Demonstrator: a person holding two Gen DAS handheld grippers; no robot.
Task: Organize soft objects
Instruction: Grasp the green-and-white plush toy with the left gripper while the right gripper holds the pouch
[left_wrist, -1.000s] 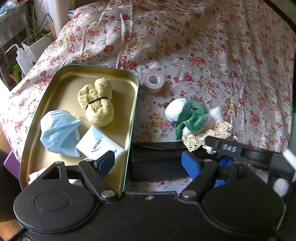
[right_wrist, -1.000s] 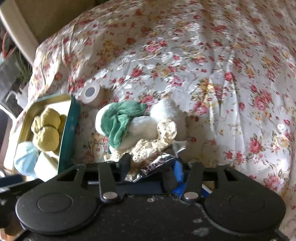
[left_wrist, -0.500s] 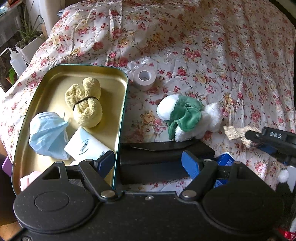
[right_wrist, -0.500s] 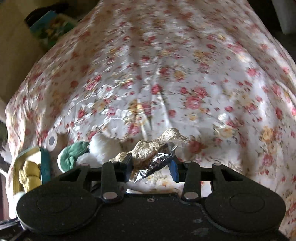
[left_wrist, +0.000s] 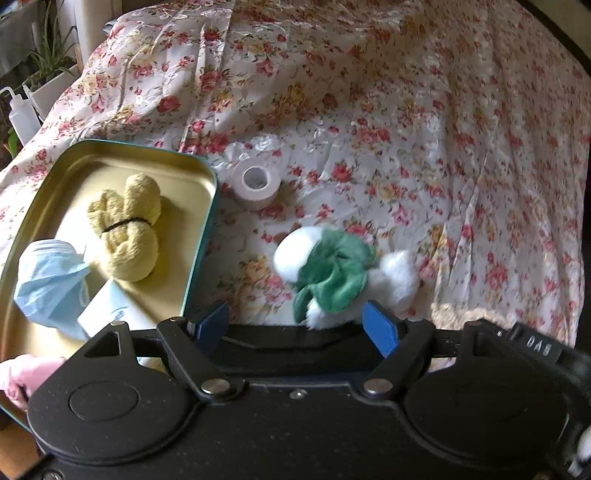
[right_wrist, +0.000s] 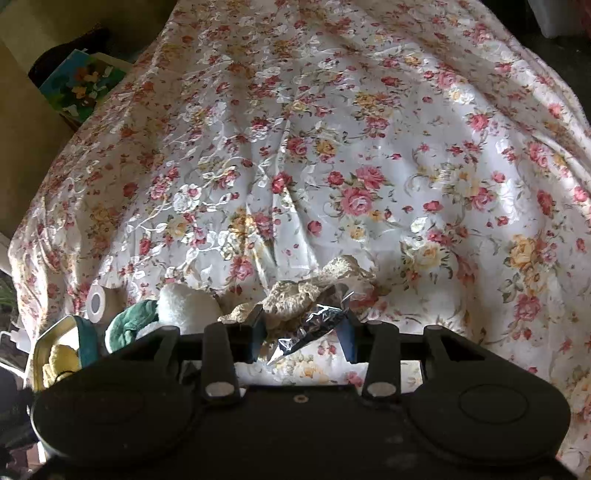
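So the right claw (right_wrist: 301, 332) has dragged the lace (right_wrist: 314, 284) off the plush and swung it out over open bedspread; a second ago that lace lay right against the plush, now it sits well to the plush's right. The left view has slid too, so the plush is now dead ahead of the left claw.

Right claw is pinched narrow on the lace plus a crinkly foil wrapper (right_wrist: 314, 325) stuck in with it. Lace droops over the jaws: light, floppy, holey, so it'll snag on anything. Grabbing a bunched middle beats an edge. The foil is slippery and could drop out on the way.

Left claw (left_wrist: 297, 325) stands fairly wide with nothing in it, and the plush (left_wrist: 340, 273) sits just beyond its tips. White fluffy body with a green cloth wrapped round the middle; squishy, weighs nothing, so I'd pinch across that green waist.

Left of the plush is the tin (left_wrist: 207, 229), touching nothing of it, holding a yellow towel (left_wrist: 125, 229), a blue mask (left_wrist: 51, 280) and a white packet (left_wrist: 107, 314). Free floor shows at its far end. Its raised rim is the thing to clear. A tape roll (left_wrist: 255, 182) sits just past the tin's right corner, behind the plush. Right of the plush the bedspread (right_wrist: 369, 147) is bare and wrinkly, loads of room.
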